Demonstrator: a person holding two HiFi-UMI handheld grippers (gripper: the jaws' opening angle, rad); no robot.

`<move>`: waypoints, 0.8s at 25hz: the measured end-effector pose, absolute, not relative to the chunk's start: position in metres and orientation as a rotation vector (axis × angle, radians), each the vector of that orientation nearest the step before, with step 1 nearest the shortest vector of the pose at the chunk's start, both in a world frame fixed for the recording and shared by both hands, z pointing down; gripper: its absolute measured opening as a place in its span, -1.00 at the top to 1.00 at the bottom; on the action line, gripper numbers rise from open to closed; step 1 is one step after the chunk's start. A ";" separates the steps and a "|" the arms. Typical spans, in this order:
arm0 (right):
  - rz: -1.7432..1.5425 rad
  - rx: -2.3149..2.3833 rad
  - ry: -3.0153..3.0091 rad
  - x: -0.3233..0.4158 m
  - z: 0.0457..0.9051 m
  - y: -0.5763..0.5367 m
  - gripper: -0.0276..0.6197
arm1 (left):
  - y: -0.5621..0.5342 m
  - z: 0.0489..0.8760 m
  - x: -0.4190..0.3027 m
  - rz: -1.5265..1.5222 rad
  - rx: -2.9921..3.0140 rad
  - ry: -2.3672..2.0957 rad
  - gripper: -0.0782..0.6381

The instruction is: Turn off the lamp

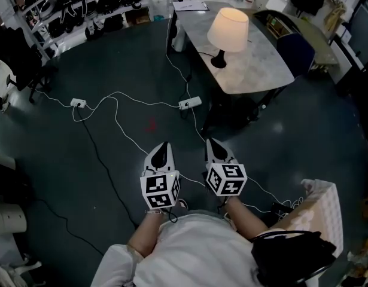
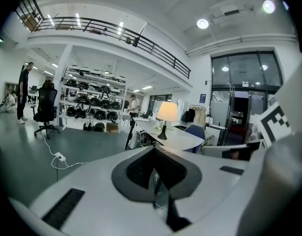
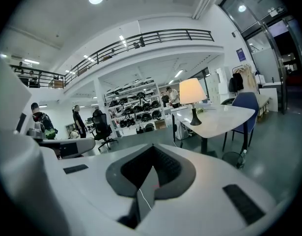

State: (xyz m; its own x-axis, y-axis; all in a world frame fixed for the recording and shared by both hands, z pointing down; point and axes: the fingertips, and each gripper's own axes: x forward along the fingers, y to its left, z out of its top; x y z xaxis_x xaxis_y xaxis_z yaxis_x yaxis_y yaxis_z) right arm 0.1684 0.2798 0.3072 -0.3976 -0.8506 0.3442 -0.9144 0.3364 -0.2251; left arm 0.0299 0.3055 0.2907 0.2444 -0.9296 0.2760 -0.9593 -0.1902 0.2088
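The lamp [image 1: 228, 30], with a cream shade and a black base, stands lit on a grey table [image 1: 255, 70] far ahead. It also shows in the left gripper view as a lit lamp [image 2: 166, 111] and in the right gripper view as a lit lamp [image 3: 192, 91]. My left gripper [image 1: 164, 144] and right gripper [image 1: 210, 141] hang side by side close to my body, over the dark floor, well short of the table. Both point toward the lamp. The left gripper [image 2: 154, 149] and the right gripper [image 3: 151, 146] are shut with nothing between their jaws.
White cables run over the floor between two power strips [image 1: 189, 103] [image 1: 78, 103]. A blue chair [image 1: 295, 51] stands right of the table. Shelves of dark gear [image 1: 82, 5] line the back left, by a black office chair [image 1: 16, 52]. A dark bag [image 1: 291, 253] lies at my right.
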 end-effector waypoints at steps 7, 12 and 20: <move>0.627 1.611 -2.385 0.174 0.326 0.268 0.92 | 0.289 0.302 0.028 0.156 2.178 -1.722 0.77; 0.676 1.620 -2.374 0.166 0.334 0.249 0.92 | 0.268 0.310 0.025 0.187 2.201 -1.695 0.77; 0.680 1.657 -2.369 0.143 0.333 0.192 0.92 | 0.206 0.308 0.001 0.185 2.238 -1.683 0.77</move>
State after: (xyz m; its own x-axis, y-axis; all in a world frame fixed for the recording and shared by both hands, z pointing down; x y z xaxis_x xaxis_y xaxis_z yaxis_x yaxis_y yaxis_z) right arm 0.1427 0.1919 0.3331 -0.3675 -0.8444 0.3898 -0.9226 0.2783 -0.2670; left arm 0.0009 0.2057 0.3075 0.2923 -0.9081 0.2997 -0.9516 -0.2452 0.1853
